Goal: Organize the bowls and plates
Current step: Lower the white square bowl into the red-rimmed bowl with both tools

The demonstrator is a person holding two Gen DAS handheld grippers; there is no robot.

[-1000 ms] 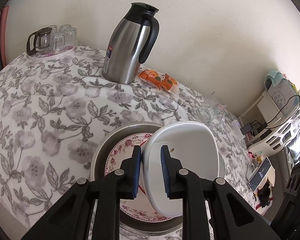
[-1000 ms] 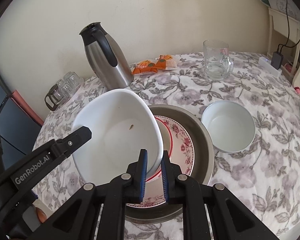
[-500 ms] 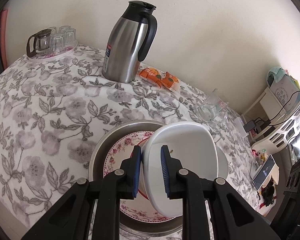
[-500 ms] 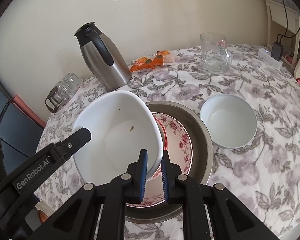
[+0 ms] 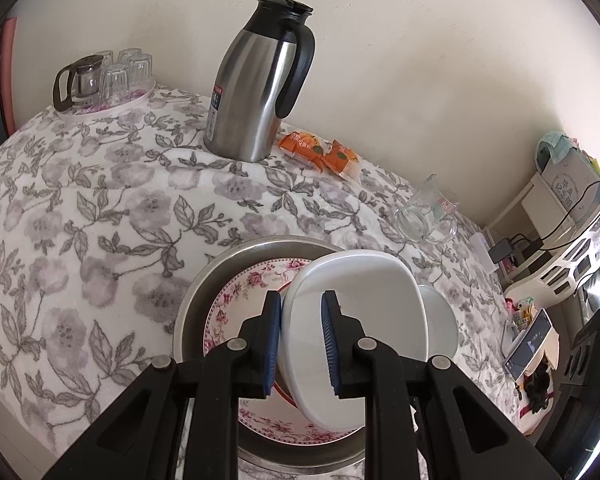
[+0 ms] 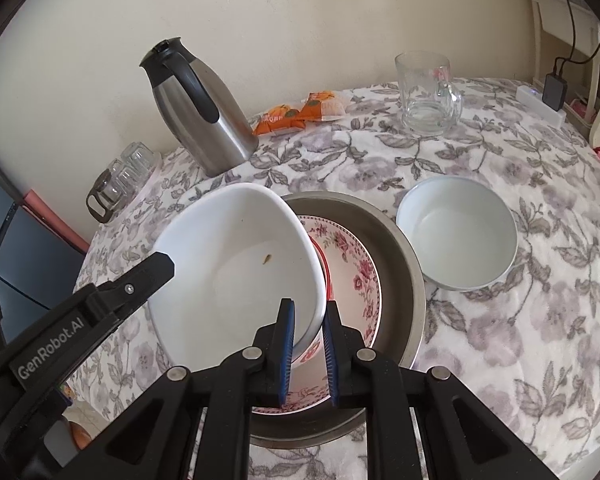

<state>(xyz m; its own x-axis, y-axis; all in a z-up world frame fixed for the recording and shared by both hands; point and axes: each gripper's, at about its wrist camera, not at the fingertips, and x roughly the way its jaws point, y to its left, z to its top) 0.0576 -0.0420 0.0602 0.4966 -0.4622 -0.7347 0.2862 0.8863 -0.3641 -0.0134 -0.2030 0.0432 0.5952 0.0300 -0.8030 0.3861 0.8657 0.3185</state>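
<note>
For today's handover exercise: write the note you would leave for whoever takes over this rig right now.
Left gripper: shut on the big white bowl's left rim.
Right gripper: shut on its near-right rim.
The bowl hangs tilted over the floral plate, which lies in the metal basin.
Small bowl stands on the cloth right of the basin.
Done: big bowl gripped by both.
Left: set it down, then stack or sort the small bowl.

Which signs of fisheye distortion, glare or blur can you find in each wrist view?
Left wrist view: the table bulges into a dome, black vignette at the corners, the steel jug carries bright reflections. Right wrist view: the jug leans, the background shelf is washed out; both sharp.
</note>
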